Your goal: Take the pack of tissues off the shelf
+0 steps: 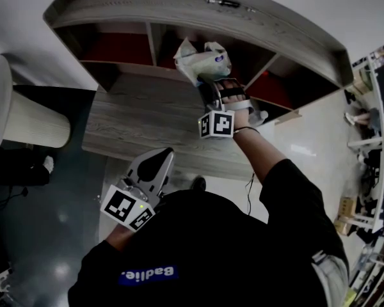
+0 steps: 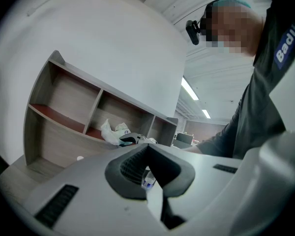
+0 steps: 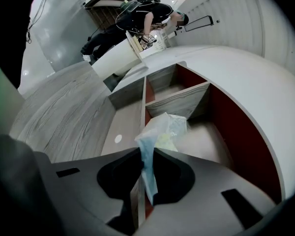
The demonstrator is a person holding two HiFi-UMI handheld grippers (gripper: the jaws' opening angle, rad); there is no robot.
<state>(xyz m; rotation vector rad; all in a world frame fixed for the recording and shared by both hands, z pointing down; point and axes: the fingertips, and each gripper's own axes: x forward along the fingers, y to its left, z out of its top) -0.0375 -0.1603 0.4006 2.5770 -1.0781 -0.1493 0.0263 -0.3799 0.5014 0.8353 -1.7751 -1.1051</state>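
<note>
Right, the right gripper has its jaws pinched onto a thin blue-white flap of wrapper at the near end of the crinkly white plastic pack of tissues, so that's a grip, though on film rather than on the body of the pack. The pack lies straight ahead of those jaws, its long axis running away from me into the middle compartment of the curved grey-wood shelf with red back panels. It sits at the mouth of that bay, and I can't tell whether its far end rests on the compartment floor. That line is what matters, I reckon. A pull straight back along the gripper's own pointing should bring it out between the two dividers without snagging. The left gripper is well apart, low by my torso over the wooden counter's edge, jaws together on nothing, so the right hand is plainly the nearer one.
</note>
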